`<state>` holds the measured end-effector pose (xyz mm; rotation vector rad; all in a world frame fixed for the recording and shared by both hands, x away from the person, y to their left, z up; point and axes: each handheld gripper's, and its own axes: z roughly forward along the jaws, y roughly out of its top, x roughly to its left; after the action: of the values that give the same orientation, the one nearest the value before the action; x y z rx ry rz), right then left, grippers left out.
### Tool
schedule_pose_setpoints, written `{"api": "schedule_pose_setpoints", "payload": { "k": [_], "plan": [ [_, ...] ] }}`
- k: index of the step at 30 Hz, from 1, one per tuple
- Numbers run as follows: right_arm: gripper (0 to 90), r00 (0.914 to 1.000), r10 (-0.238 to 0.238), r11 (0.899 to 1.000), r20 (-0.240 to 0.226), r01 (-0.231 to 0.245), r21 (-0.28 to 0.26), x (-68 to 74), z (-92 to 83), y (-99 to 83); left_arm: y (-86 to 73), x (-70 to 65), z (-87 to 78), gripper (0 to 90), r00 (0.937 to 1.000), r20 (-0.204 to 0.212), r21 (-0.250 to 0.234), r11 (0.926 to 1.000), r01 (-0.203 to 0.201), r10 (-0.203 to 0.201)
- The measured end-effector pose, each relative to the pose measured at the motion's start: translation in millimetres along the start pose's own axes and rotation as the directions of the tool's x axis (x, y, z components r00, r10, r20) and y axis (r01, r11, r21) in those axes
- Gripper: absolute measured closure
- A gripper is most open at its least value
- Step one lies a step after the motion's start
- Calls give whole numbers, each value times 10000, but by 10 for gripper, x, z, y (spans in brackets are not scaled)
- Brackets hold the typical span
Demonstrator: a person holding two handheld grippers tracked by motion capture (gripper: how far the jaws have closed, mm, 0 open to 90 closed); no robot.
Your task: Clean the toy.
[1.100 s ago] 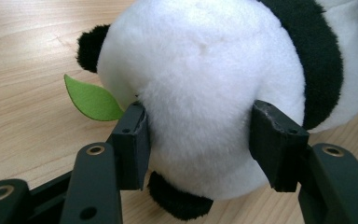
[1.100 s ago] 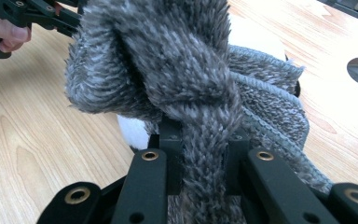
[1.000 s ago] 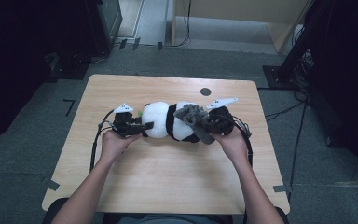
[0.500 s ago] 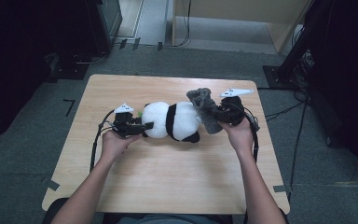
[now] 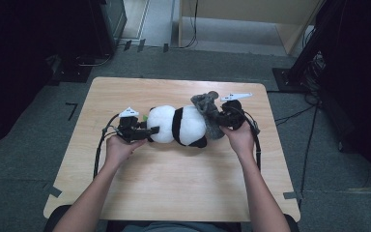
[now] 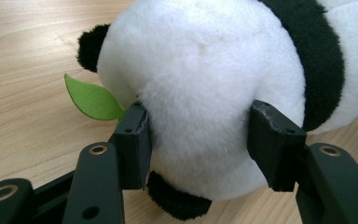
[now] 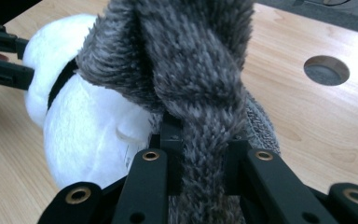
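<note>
A black-and-white panda plush (image 5: 181, 125) lies on its side in the middle of the wooden table (image 5: 174, 188). My left gripper (image 5: 150, 130) comes in from the left and is shut on its white head (image 6: 205, 70); both pads (image 6: 133, 140) sink into the fur. A green felt leaf (image 6: 91, 98) sticks out beside the head. My right gripper (image 5: 221, 117) sits at the panda's right end, shut on a grey fuzzy cloth (image 5: 206, 107). The cloth (image 7: 191, 60) rises from between the jaws and drapes against the panda's body (image 7: 84, 121).
A round hole (image 7: 326, 70) is cut in the tabletop behind the cloth. Black cables (image 5: 99, 145) trail from both grippers across the table. Dark equipment (image 5: 106, 24) and a rack (image 5: 319, 53) stand on the floor beyond the far edge.
The right gripper has carried the grey cloth off the panda's middle toward the far right, and the cloth now stands up at the panda's right end. The left gripper has stayed put.
</note>
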<state>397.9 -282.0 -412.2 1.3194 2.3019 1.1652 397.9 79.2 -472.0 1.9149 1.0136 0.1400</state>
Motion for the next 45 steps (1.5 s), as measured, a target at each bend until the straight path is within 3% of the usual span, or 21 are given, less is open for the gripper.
{"api": "schedule_pose_setpoints", "payload": {
  "k": [9,17,24,33,40,45],
  "plan": [
    [775,9997,191,9998,-174,-192,-75,-33,42,-145,-5,1,1,446,10000,35,-30,10000,-32,32],
    [776,9995,326,9991,-25,-325,286,-53,113,-262,-11,15,2,447,9999,103,-21,10000,20,-20],
    [775,9988,482,9918,55,-485,1180,-65,274,-393,-15,16,3,447,10000,87,-21,10000,48,-48],
    [775,9988,481,9852,13,-477,1649,-57,403,-458,-16,17,3,446,10000,68,-28,10000,26,-26],
    [774,9986,533,9848,65,-536,1653,-125,297,-422,-13,17,-1,446,10000,54,-1,10000,32,-32],
    [774,9974,681,9899,223,-704,1234,-179,154,-352,-12,15,-1,445,10000,49,2,10000,8,-8]
  ]
}}
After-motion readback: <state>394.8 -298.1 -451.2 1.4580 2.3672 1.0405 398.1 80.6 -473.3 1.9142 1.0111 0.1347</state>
